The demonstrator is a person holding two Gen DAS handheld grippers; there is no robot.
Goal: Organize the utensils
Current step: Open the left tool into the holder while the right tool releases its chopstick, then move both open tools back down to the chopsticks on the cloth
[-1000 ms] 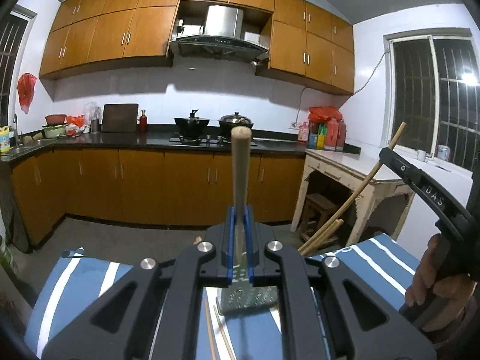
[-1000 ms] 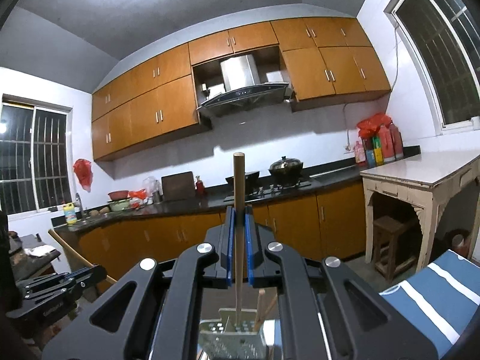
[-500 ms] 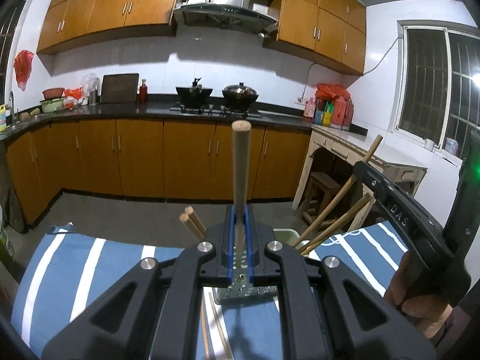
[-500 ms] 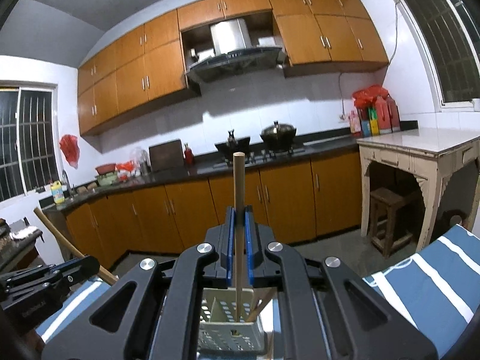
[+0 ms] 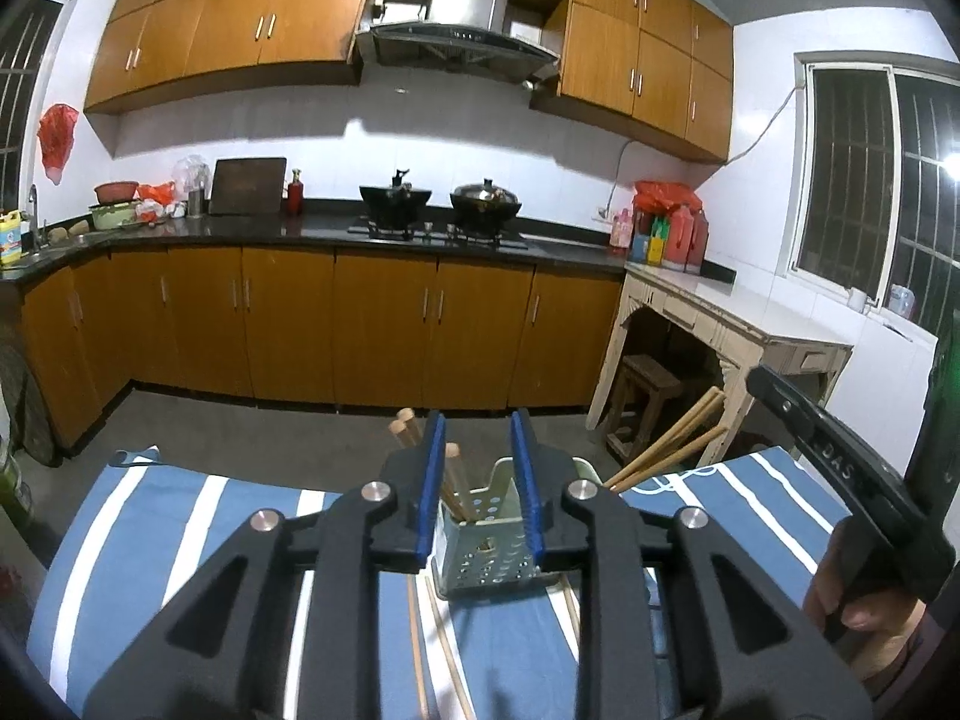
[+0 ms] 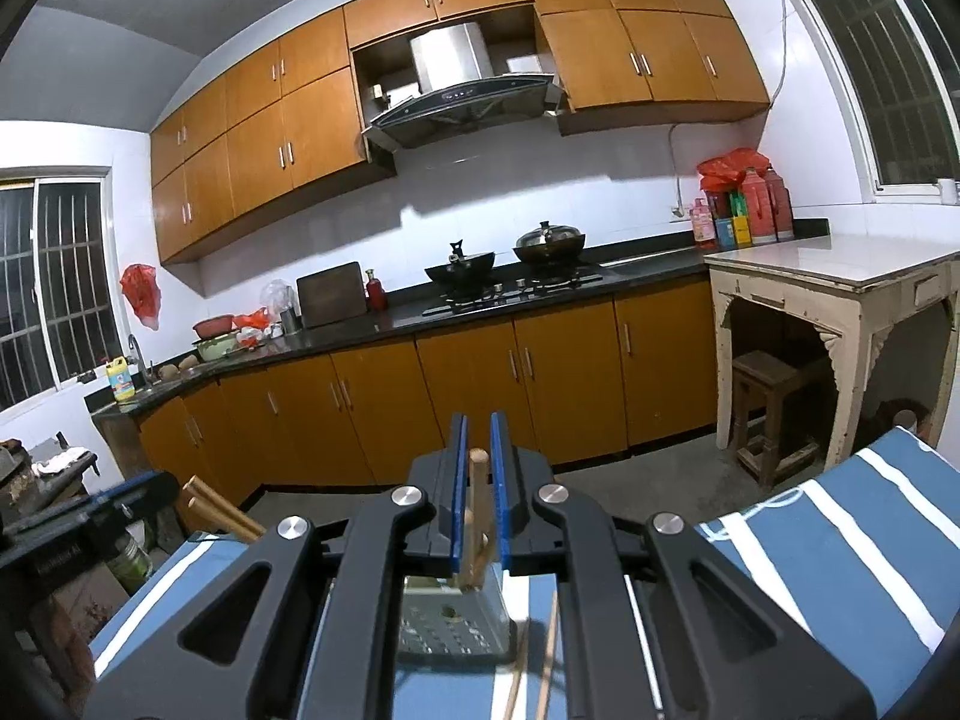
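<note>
A: How do the jaws of the left gripper (image 5: 477,483) stand?

B: They have just been opening. Now there is a clear gap between the two blue pads, and they press on nothing. Through the gap I see the perforated holder (image 5: 486,546) with wooden chopsticks (image 5: 451,483) standing in it.

A: And the right gripper (image 6: 478,489)?

B: Its jaws are almost together. One chopstick (image 6: 478,516) stands between the blue pads, a little tilted, with its lower end in the holder (image 6: 456,618). If the pads really press on the stick, I cannot tell; a thin space shows on each side of it.

A: Where is the holder?

B: It stands on the tabletop, on the blue cloth with white stripes (image 5: 180,528), just in front of both grippers. More chopsticks lie flat on the cloth (image 5: 441,642) beside the holder's base. In the left view some sticks (image 5: 672,444) lean out toward the right.

A: Is a person visible?

B: Only a hand (image 5: 864,612) at the right edge, around the dark handle of the other gripper.
</note>
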